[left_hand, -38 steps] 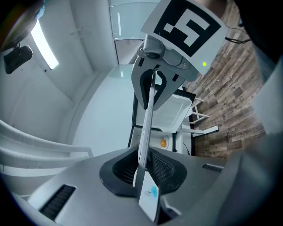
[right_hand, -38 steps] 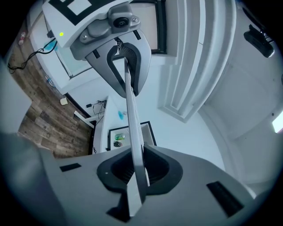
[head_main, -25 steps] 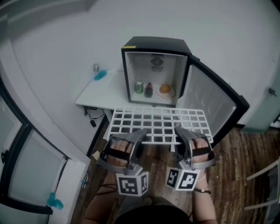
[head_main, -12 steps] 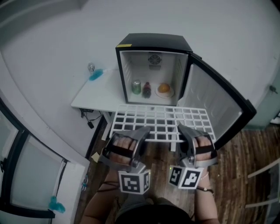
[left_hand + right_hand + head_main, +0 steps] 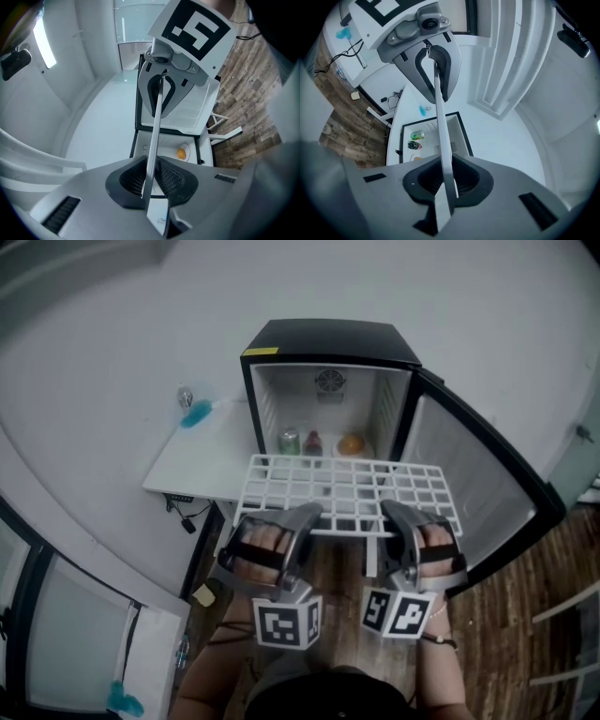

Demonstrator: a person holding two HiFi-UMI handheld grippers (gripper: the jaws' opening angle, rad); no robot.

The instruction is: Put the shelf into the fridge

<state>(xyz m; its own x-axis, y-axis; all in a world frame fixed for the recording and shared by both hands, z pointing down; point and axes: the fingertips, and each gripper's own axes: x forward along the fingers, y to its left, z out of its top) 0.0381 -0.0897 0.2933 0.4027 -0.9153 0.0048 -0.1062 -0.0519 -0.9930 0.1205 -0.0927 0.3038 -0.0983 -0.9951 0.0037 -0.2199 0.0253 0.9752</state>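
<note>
A white wire-grid shelf is held flat in front of the open black mini fridge, its far edge level with the fridge opening. My left gripper is shut on the shelf's near edge at the left, and my right gripper is shut on the same edge at the right. In the left gripper view the shelf runs edge-on between the pads of the left gripper. The right gripper view shows the shelf clamped the same way in the right gripper.
The fridge stands on a white table and its door hangs open to the right. Inside on the floor of the fridge are a green can, a dark bottle and an orange on a plate. A blue object lies on the table's left.
Both grippers have carried the shelf up and forward; its far edge has gone from below the table front to the fridge opening, partly covering the items inside.
</note>
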